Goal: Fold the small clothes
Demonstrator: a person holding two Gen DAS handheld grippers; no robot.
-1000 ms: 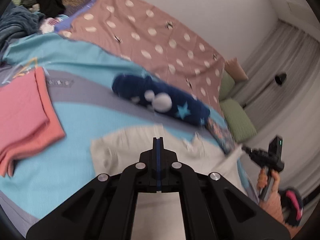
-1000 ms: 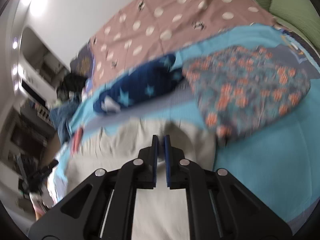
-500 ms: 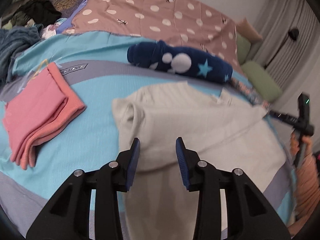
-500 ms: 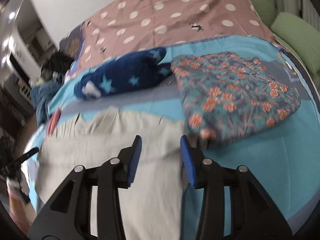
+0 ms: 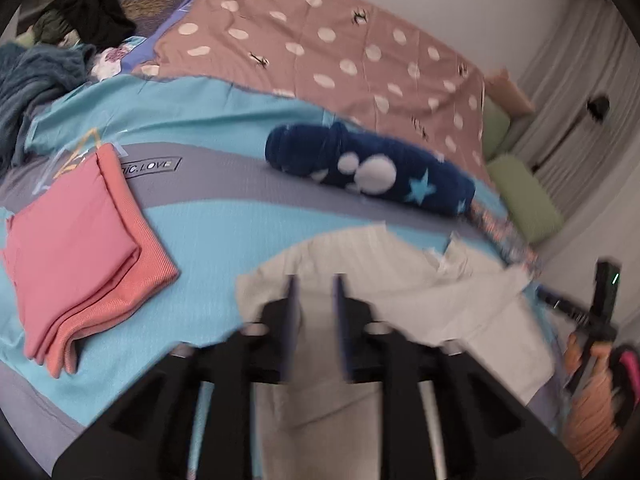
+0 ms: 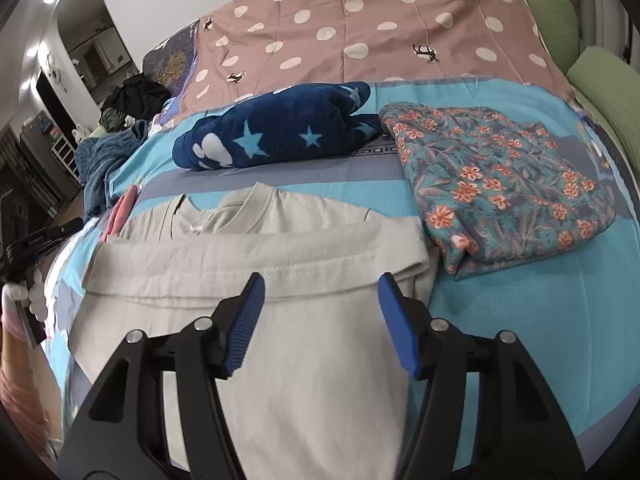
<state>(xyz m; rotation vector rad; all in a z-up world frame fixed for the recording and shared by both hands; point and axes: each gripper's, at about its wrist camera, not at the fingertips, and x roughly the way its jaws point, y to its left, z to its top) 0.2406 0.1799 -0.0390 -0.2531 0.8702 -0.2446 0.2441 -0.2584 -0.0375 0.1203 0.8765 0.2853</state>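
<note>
A cream T-shirt [image 6: 240,252] lies on the bed, its hem folded up to just below the collar. My right gripper [image 6: 322,284] hovers over the folded hem. Its blue-padded jaws are opening, nothing is pinched between them, and the shirt lies underneath. In the left wrist view, which is blurred, the same T-shirt [image 5: 380,272] lies crumpled at its left edge. My left gripper [image 5: 315,284] stands open above that edge, its jaws a narrow gap apart and holding no cloth. The right gripper's handle, held by a hand, shows at the far right of this view.
A folded pink garment [image 5: 80,248] lies left of the shirt. Behind the shirt is a rolled navy star blanket [image 6: 280,132], and to its right a folded floral cloth [image 6: 504,184]. A dotted brown cover [image 5: 320,40] lies farther back. Green pillows [image 6: 600,92] line the right edge and dark clothes [image 5: 80,20] are heaped far left.
Both grippers went from shut to open and let go of the shirt. The right one has kept widening. The shirt now rests folded on the bed.
</note>
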